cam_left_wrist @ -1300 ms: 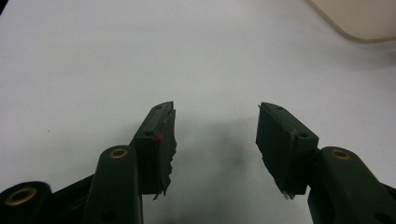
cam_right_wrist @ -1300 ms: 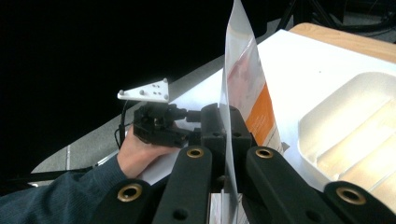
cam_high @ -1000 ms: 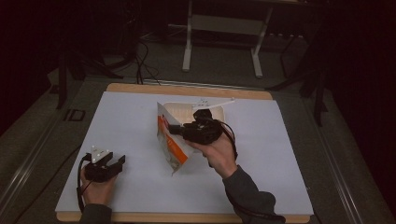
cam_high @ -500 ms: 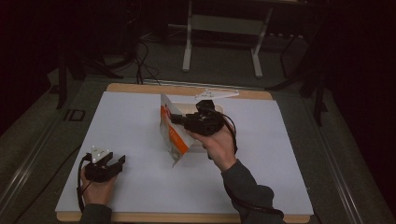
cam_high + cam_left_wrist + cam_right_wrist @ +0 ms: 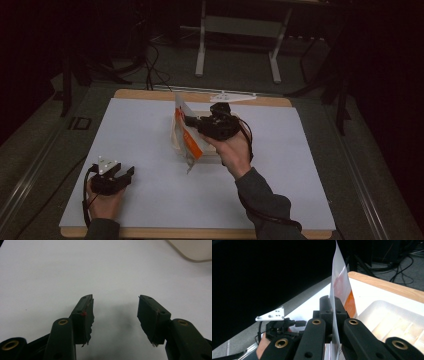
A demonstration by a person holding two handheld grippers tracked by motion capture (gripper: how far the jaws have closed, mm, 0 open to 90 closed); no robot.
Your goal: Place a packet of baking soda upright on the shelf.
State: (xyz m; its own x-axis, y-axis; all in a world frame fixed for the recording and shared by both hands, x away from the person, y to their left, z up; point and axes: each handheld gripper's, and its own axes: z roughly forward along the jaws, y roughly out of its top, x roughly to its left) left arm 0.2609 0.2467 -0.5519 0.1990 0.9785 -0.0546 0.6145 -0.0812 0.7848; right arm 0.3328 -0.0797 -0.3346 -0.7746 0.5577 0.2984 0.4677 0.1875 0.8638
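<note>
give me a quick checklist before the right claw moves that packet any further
1. Right claw grip on the orange and white packet: jaws closed on its edge, ok.
2. Packet lifted off the white mat: upper part is up; whether the bottom is off, cannot tell.
3. Left claw free: open, holding nothing, ok.
4. Left claw away from the packet: near the mat's front left, ok.
5. White tray beside the packet: contents cannot tell.

no readable text, orange-and-white packet [image 5: 189,137] print too blurred to read, no labels or numbers legible
</note>
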